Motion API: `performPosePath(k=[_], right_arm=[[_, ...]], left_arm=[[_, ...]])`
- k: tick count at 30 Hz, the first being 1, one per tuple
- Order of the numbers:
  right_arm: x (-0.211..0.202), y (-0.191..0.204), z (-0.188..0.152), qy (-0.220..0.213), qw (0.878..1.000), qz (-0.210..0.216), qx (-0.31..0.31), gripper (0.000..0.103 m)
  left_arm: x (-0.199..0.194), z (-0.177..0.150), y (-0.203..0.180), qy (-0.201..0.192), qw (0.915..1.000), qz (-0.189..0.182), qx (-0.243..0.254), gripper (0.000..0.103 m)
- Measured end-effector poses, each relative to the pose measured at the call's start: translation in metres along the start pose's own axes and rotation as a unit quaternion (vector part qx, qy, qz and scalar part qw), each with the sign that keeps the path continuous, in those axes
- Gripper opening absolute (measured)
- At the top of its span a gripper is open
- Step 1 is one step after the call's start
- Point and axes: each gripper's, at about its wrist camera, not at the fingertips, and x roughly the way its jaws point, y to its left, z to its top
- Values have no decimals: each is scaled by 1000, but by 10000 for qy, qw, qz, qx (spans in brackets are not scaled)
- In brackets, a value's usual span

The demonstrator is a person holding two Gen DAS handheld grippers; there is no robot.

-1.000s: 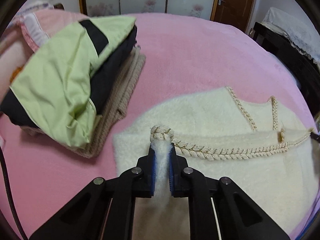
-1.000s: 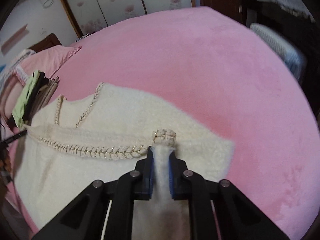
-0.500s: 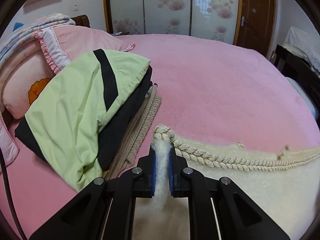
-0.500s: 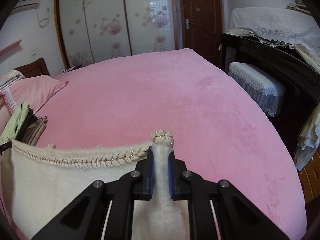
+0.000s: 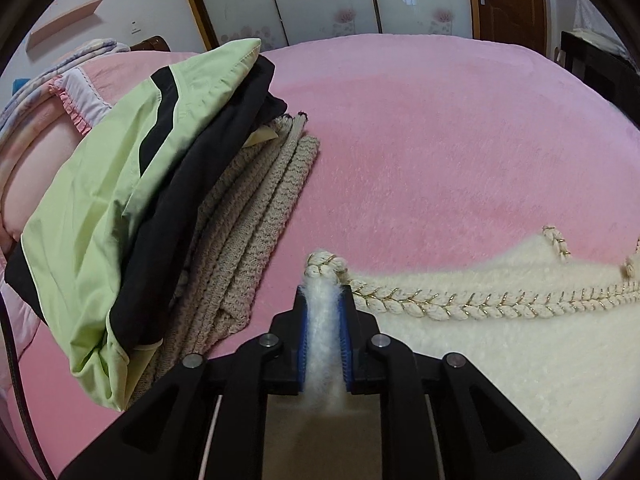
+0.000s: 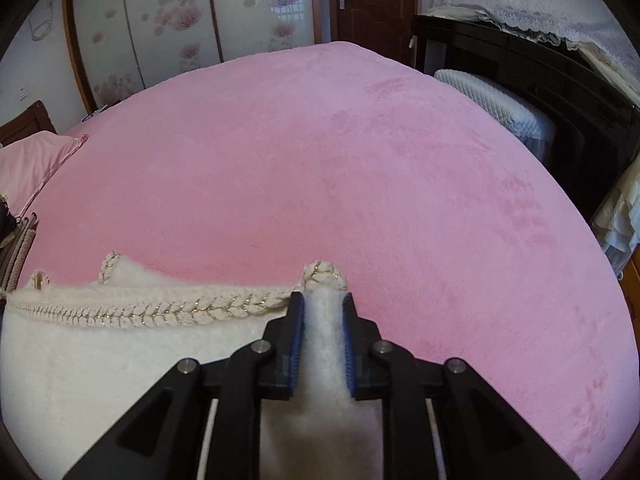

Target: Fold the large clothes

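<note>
Lying along the near bed (image 6: 360, 160) edge, the cream garment (image 5: 500, 360) is pinched at its 2 braided corners: left gripper (image 5: 325, 320), right gripper (image 6: 322, 332). Jaws just eased wider, fleece still between. Long axis spans both; the stack (image 5: 140, 200) lies left.

Fluffy cream fleece garment (image 5: 500, 364) with braided gold-flecked trim (image 5: 460, 304), plush matt pink bedspread (image 6: 320, 168), ribbed beige knit (image 5: 256, 220).

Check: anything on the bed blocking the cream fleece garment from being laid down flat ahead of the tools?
Nothing visible. The pink bedspread ahead of the cream fleece garment is bare. The folded clothes pile sits off to the left, close to the left tool but apart from the garment's braided edge.
</note>
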Motion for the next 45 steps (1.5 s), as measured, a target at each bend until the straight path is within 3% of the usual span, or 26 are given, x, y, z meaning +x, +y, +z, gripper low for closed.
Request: performPosePath(k=[2,5,10,12,16,18,20,24,26,28,33,39,45], right_arm=[[-2,-4,0,128,9998,75,137,27],[-13,-6,2,246,9994,62,224,30],[-57,5,-3,171,9993,318,52,30],[-84,10,-4,66,9989,473,0,30],[-144,17,-12,-305,9970,708,102,37],[-170,22,-21,-502,9951,819,247,47],[-195,30,-36,-752,9905,1084,381,49],[-213,56,-66,-509,9878,1444,302,51],[-218,77,-83,-474,9888,1408,113,51],[-221,96,-104,-520,9885,1416,-94,51],[-214,138,-151,-637,9860,1400,-640,51],[-183,174,-183,-387,9846,1256,-1153,50],[-158,148,-191,-285,9899,949,-1012,49]], left_arm=[[-3,0,1,8,9999,119,30,29],[-14,1,6,70,9993,350,98,73],[-58,0,23,3,9998,174,-74,75],[-90,-1,29,-111,9998,-77,-141,75],[-161,-11,36,-697,9972,-238,-86,93],[-196,-22,38,-1059,9939,-295,-47,93],[-221,-34,42,-1205,9919,-389,-103,94],[-248,-68,51,-1025,9885,-895,-658,93],[-252,-93,51,-947,9831,-1245,-953,93],[-251,-118,44,-924,9807,-1308,-1118,93],[-226,-156,7,-692,9869,-1094,-963,93],[-194,-165,-31,-506,9939,-821,-533,93],[-156,-175,-24,-78,9988,-247,-417,93]])
